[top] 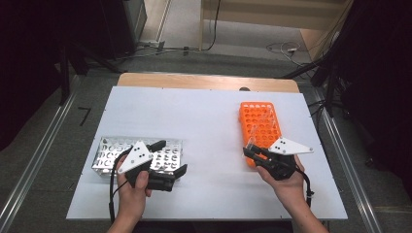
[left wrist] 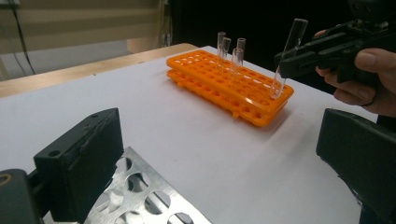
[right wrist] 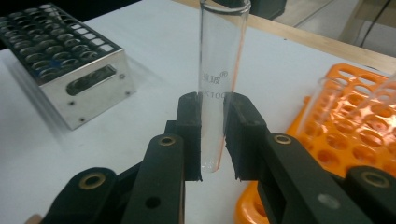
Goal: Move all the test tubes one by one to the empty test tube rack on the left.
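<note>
High view: my right gripper [top: 249,150] clamps a glass tube [top: 252,134] at the near end of the orange rack [top: 260,124]. Left gripper view: my left gripper [left wrist: 219,158] is open beside the metal rack [left wrist: 144,196]. Right gripper view: the tube stands upright between my pads [right wrist: 189,126].

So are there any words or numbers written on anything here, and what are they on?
"X100": printed on the glass test tube held between the right gripper's jaws; the jaws hide whatever comes before it.
Above that, on the same tube, two or three small characters and a circled mark like "®": too blurred to read.
Nothing readable on the orange rack, the metal rack or the left gripper.
</note>
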Demonstrator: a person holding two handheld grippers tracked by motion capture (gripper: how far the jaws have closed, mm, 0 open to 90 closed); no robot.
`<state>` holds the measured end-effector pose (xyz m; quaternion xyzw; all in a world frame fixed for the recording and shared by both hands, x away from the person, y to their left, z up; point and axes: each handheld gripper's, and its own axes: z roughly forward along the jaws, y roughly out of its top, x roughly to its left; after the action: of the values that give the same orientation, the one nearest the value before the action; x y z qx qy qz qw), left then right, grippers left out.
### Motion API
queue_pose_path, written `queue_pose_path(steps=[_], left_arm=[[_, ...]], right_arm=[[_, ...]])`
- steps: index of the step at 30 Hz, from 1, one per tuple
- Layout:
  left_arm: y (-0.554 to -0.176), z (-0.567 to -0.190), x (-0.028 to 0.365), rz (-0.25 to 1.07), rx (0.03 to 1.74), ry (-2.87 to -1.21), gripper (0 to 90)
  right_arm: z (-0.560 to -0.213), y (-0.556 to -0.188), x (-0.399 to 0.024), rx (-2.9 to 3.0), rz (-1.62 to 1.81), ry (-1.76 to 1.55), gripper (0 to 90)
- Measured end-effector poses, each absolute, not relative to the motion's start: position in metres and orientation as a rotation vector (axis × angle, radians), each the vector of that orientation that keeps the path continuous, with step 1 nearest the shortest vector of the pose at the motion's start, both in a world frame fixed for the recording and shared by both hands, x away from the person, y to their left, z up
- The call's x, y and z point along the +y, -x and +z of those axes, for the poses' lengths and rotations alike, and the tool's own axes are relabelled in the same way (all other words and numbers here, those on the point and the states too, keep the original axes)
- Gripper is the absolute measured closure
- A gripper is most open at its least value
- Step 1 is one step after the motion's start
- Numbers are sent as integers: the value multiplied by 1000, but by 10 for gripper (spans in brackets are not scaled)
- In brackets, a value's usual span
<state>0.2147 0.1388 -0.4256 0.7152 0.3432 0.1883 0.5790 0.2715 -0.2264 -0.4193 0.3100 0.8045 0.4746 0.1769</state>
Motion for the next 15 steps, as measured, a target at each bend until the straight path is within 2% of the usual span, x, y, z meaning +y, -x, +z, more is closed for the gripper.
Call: queue_pose_path(steps=[15], left_arm=[[-238, -428, 107, 334, 753, -1726, 9]], right_arm=[[-425, -254, -201, 2364, 1375, -769, 739]])
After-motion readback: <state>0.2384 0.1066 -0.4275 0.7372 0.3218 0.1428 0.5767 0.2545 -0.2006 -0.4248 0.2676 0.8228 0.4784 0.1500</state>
